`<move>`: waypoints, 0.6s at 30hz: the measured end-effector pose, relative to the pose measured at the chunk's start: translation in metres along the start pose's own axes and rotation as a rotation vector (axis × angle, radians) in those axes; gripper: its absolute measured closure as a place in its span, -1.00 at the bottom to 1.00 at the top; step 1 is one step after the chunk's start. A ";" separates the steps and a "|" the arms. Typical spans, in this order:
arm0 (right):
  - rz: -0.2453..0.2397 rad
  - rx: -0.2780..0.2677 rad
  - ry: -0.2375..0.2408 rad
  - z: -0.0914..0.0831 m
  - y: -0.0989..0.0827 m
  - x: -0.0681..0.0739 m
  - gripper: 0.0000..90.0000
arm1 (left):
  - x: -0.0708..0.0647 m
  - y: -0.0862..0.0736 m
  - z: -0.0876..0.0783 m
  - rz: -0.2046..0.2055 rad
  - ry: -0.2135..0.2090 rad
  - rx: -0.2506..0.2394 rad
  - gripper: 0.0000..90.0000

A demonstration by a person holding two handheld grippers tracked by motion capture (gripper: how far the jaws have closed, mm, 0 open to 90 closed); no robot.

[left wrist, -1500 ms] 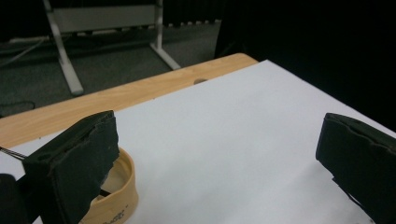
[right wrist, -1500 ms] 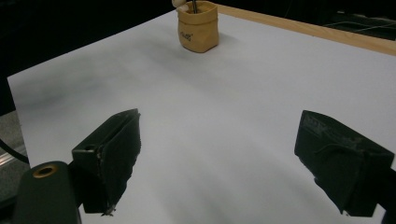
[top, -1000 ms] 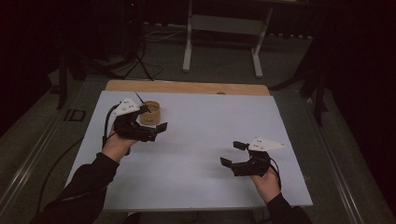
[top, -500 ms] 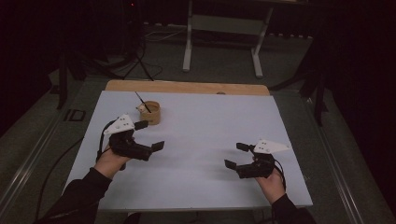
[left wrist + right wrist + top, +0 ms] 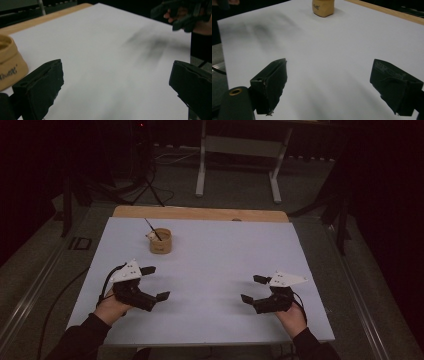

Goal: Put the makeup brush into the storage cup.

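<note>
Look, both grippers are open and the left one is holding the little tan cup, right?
Not quite. Both grippers are open, but the left gripper holds nothing. In the high view the cup stands alone farther up the table, apart from it. The left gripper view shows bare table between its fingers, with the cup off to one side. The right gripper is empty too.

My left gripper (image 5: 155,282) is over the near left part of the desk (image 5: 220,255), and my right gripper (image 5: 252,289) is over the near right part, well apart from it. The cup (image 5: 161,241) stands on the desk far behind my left gripper. A stick (image 5: 152,228) leans in the cup. The floor (image 5: 235,192) lies behind the desk.
</note>
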State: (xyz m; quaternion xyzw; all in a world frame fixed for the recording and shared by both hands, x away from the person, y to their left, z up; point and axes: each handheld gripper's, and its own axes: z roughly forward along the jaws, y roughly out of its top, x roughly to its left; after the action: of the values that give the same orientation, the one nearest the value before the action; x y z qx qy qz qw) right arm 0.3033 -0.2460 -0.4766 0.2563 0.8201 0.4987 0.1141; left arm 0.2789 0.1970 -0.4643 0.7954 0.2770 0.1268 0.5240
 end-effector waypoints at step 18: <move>0.028 0.001 0.030 -0.003 -0.011 -0.002 -0.69 | -0.003 -0.046 -0.011 0.033 -0.042 0.011 -1.00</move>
State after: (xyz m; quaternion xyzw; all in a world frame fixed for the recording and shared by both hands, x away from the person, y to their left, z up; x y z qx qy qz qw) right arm 0.3006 -0.2536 -0.4847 0.2603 0.8182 0.5037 0.0948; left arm 0.2566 0.2169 -0.5010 0.8052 0.2533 0.1174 0.5231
